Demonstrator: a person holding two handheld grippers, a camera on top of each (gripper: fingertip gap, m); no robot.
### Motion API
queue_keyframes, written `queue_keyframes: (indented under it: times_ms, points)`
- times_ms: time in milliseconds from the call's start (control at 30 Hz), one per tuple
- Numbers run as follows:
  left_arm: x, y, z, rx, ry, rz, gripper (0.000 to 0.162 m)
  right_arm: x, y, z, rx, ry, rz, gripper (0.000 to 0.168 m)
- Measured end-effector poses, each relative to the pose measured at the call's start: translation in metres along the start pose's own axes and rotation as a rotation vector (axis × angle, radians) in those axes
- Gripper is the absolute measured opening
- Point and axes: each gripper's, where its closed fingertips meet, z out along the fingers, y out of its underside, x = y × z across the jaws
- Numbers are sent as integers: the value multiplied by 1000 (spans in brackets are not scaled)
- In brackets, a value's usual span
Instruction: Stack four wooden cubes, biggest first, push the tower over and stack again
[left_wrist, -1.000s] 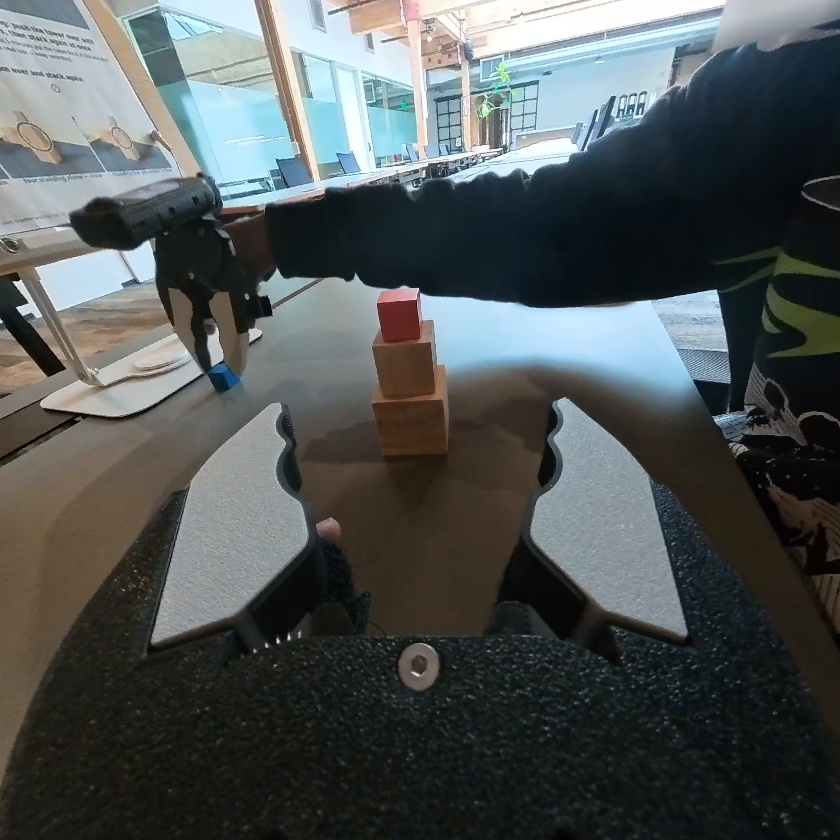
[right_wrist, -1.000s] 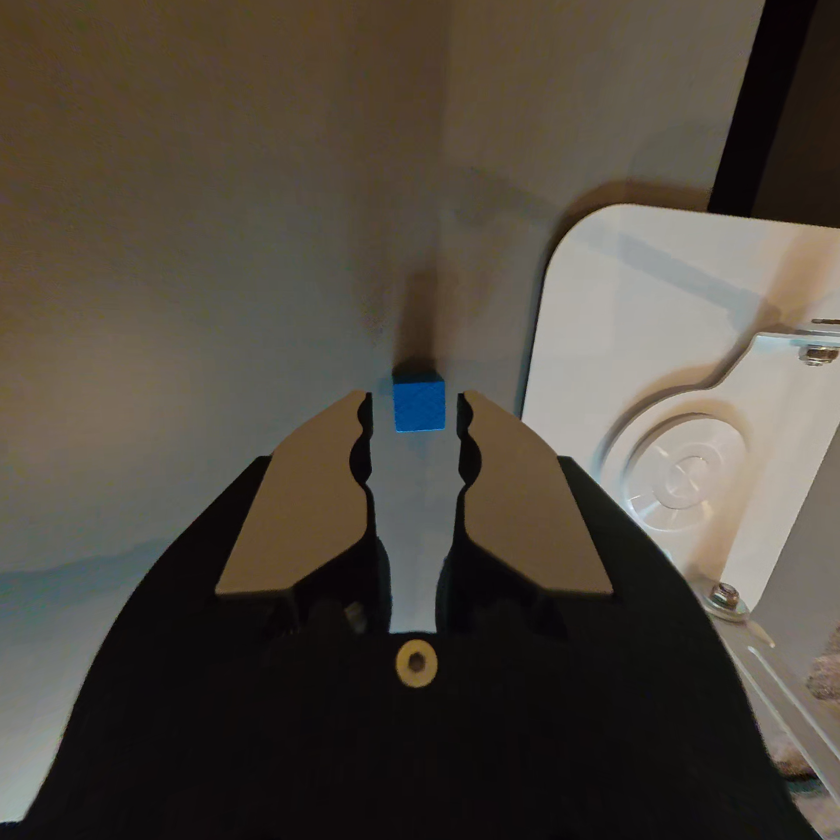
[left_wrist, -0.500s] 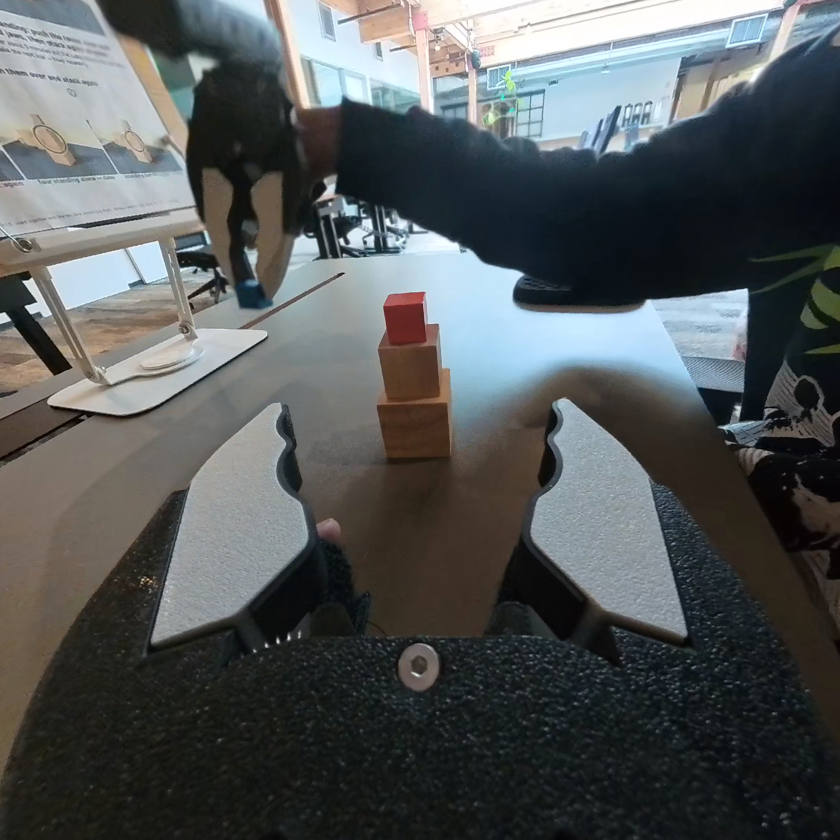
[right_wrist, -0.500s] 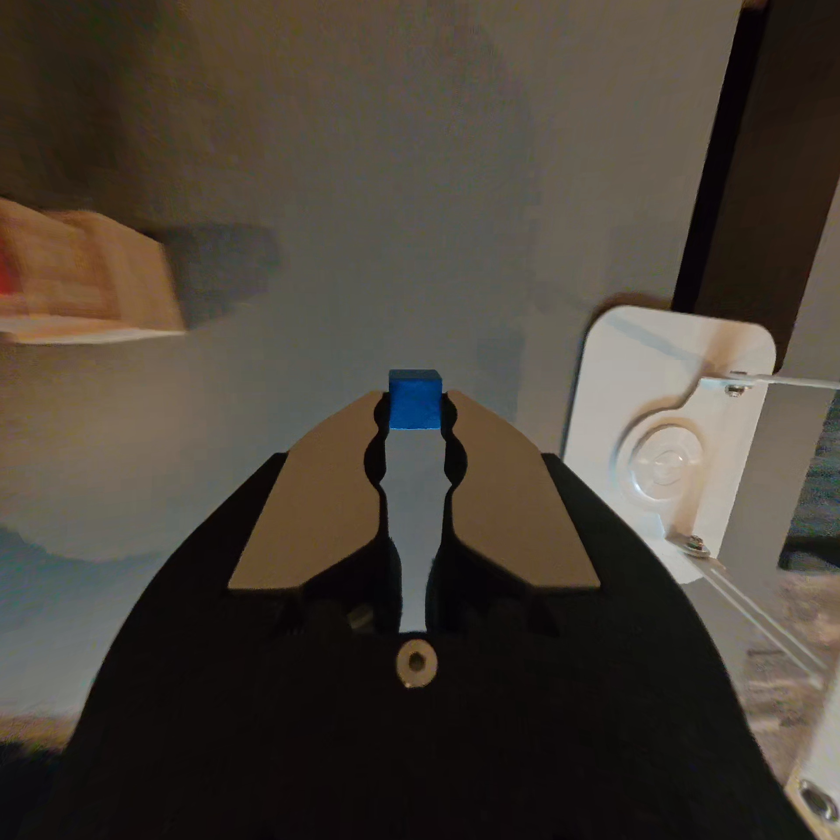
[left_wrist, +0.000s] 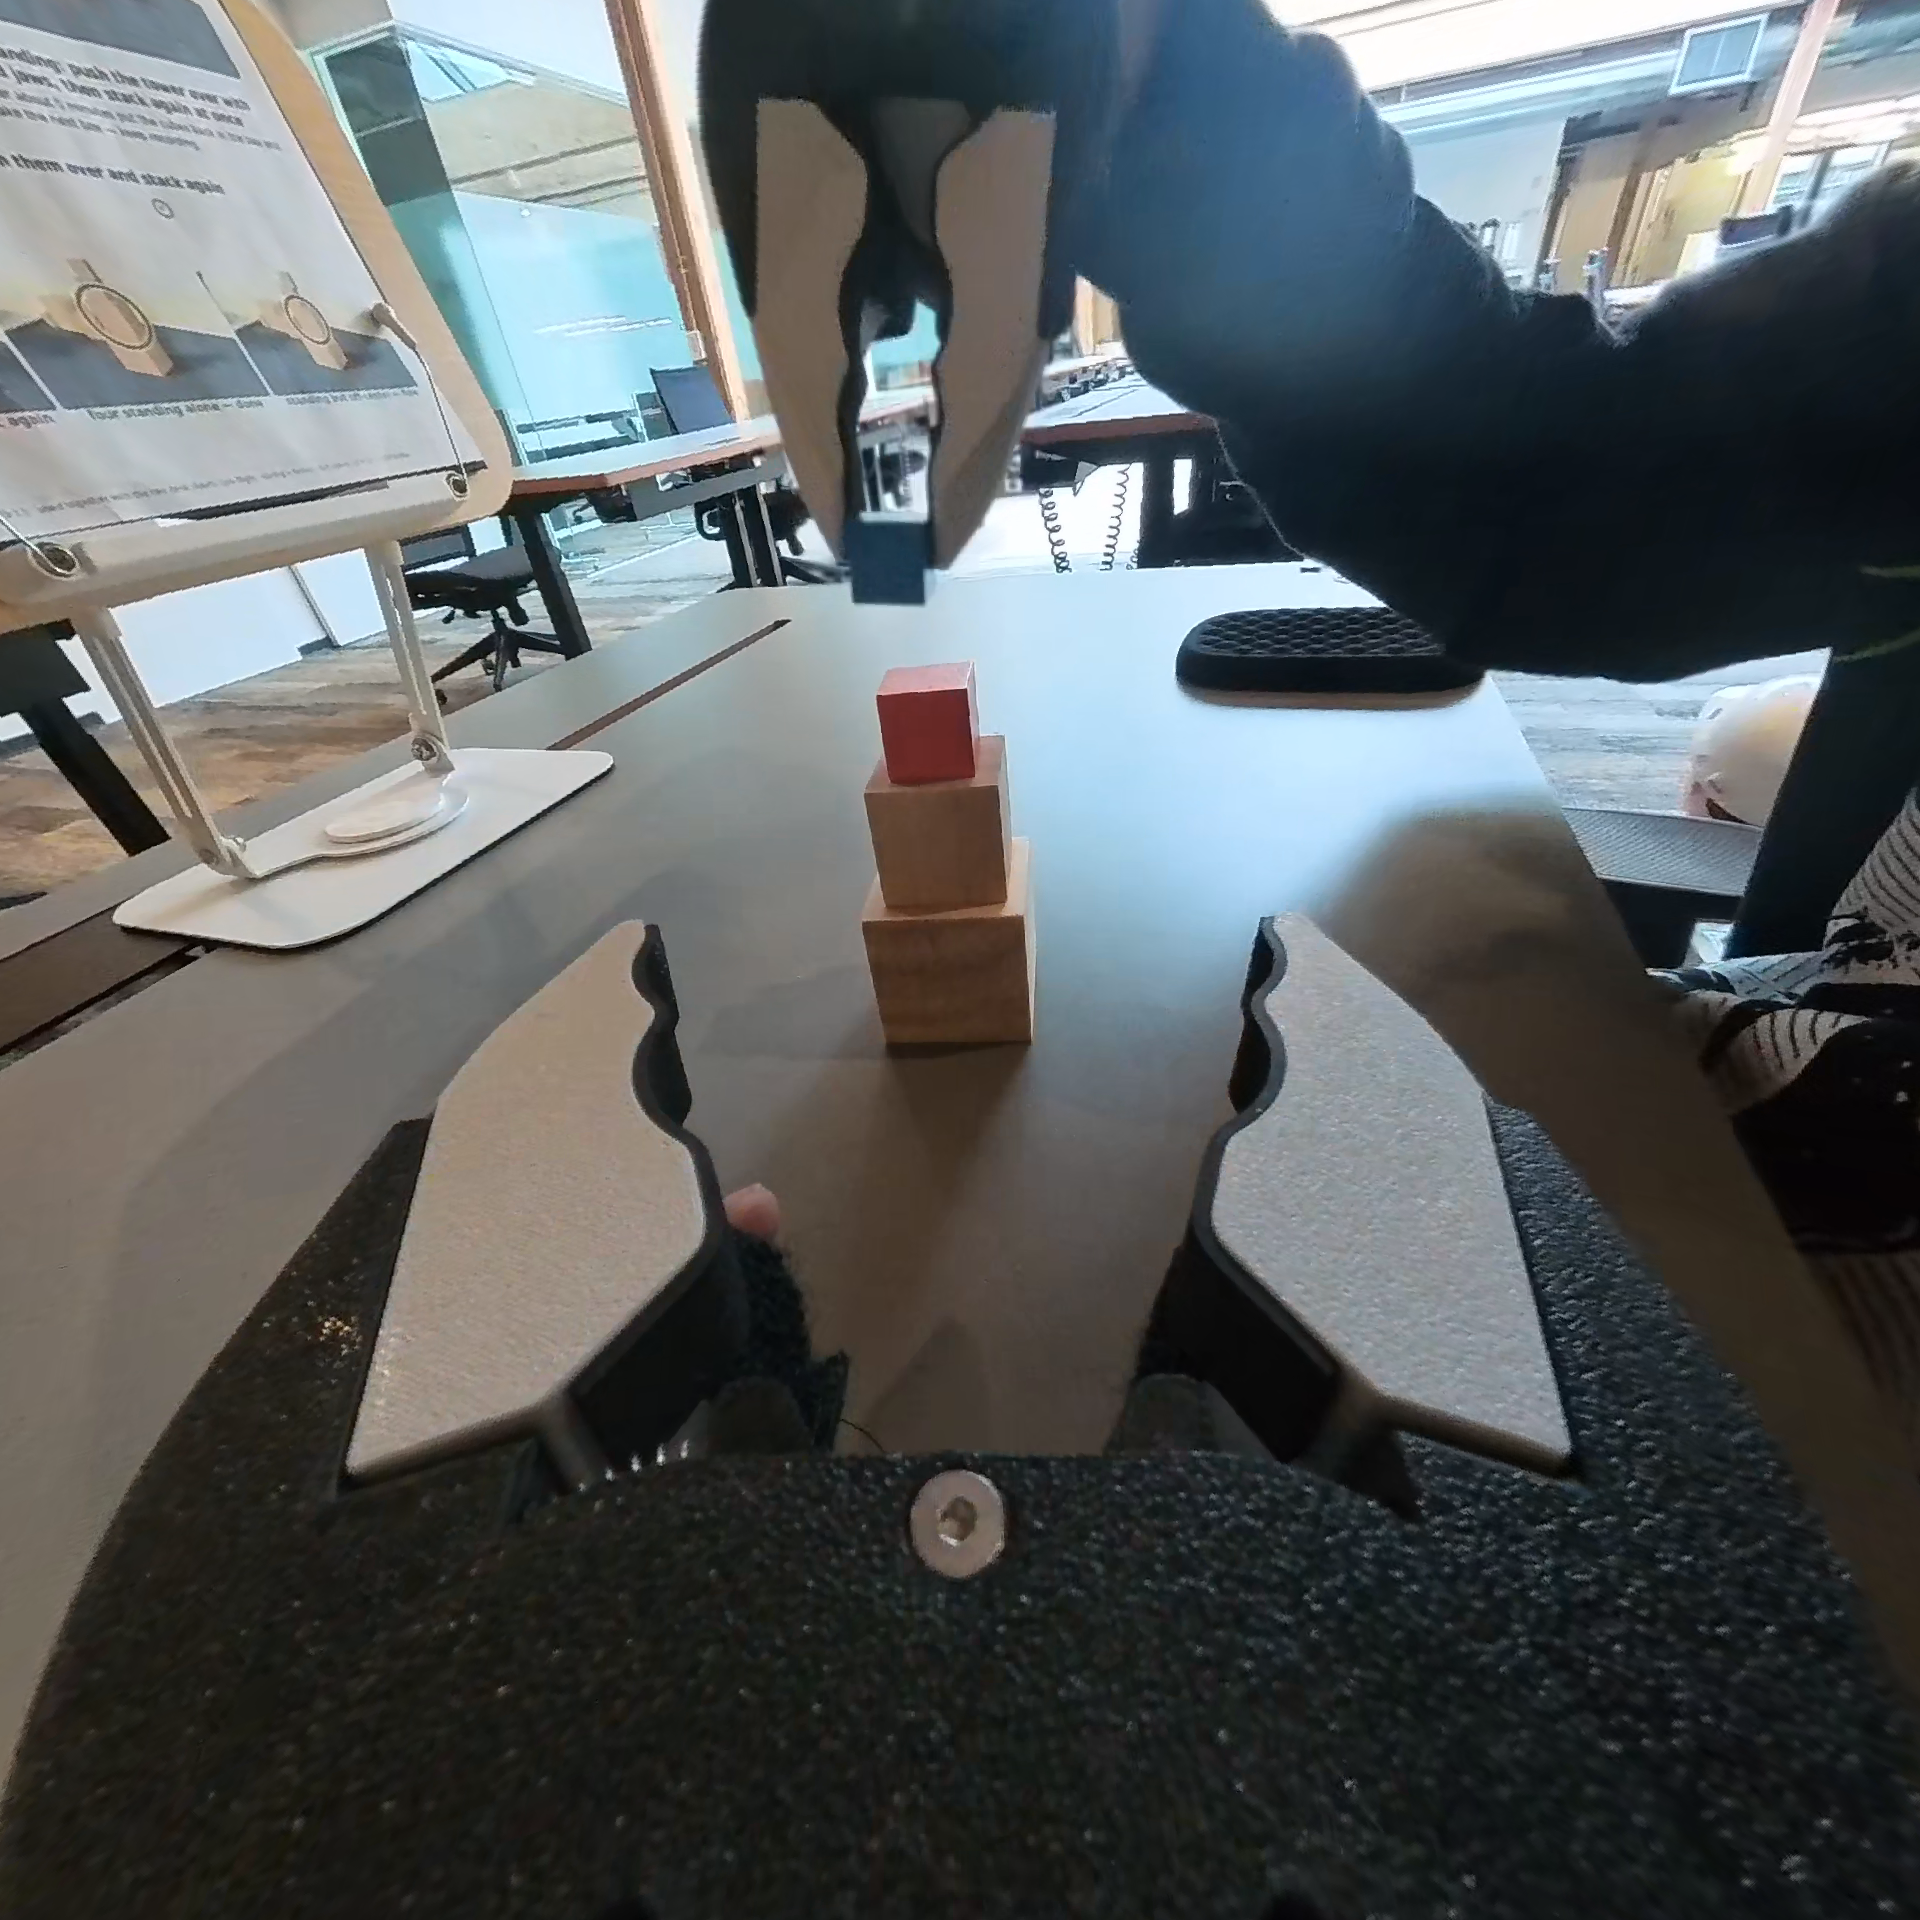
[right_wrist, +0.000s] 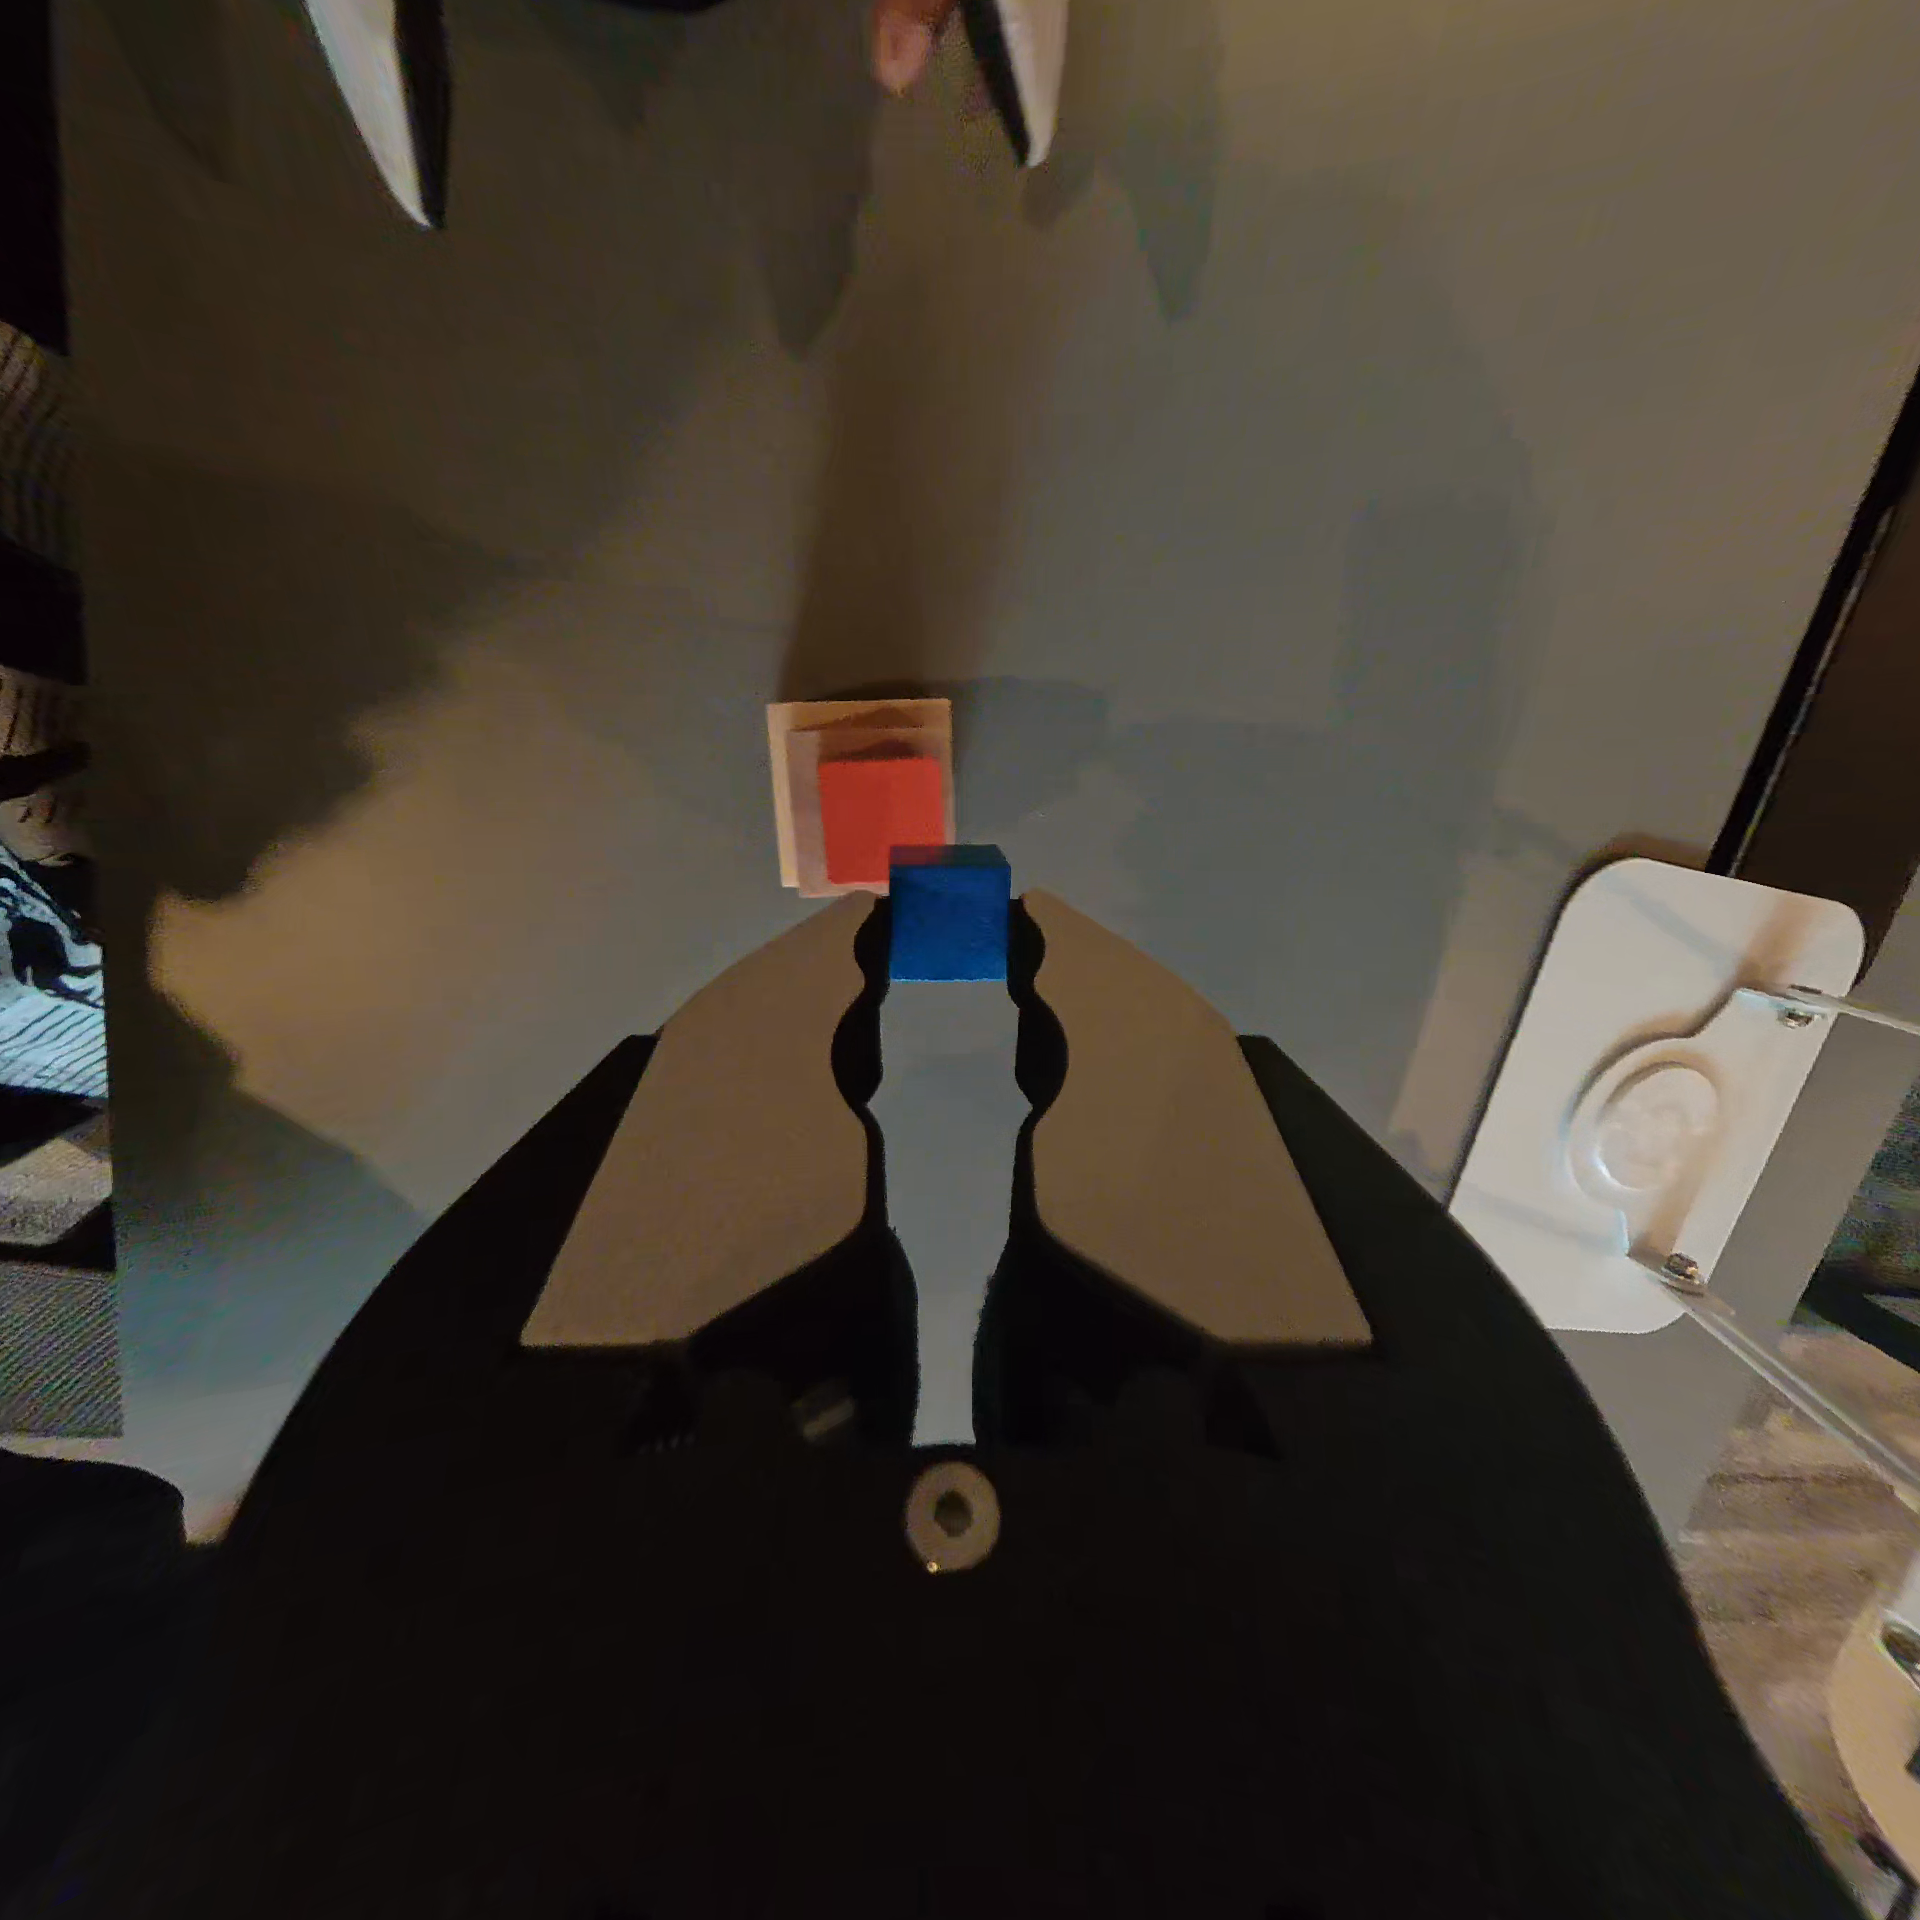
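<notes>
A tower of three cubes stands on the dark table: a large wooden cube (left_wrist: 951, 971) at the bottom, a smaller wooden cube (left_wrist: 938, 831) on it, and a red cube (left_wrist: 925, 724) on top. From above the red cube (right_wrist: 881, 821) hides most of the wooden ones. My right gripper (left_wrist: 888, 545) is shut on a small blue cube (left_wrist: 886, 561) and holds it in the air just above the tower; the blue cube (right_wrist: 949, 914) sits between its fingertips (right_wrist: 949, 925). My left gripper (left_wrist: 951, 987) is open and empty, low on the table in front of the tower.
A white document stand (left_wrist: 364, 831) with a printed sheet (left_wrist: 187, 270) stands at the left; its base (right_wrist: 1662, 1101) shows at the right in the right wrist view. A black mesh pad (left_wrist: 1320, 655) lies at the far right. A dark sleeve (left_wrist: 1455, 416) reaches over the table.
My right gripper closed on the blue cube near the stand, lifted it and carried it right, to above the tower. My left gripper stayed still and open.
</notes>
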Motion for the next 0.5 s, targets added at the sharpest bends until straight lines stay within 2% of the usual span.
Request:
queue_keyframes:
  times_ms: [500]
  points:
    - [1,1,1,-11,5,7,103,-10,-7,18,-69,-38,4,21]
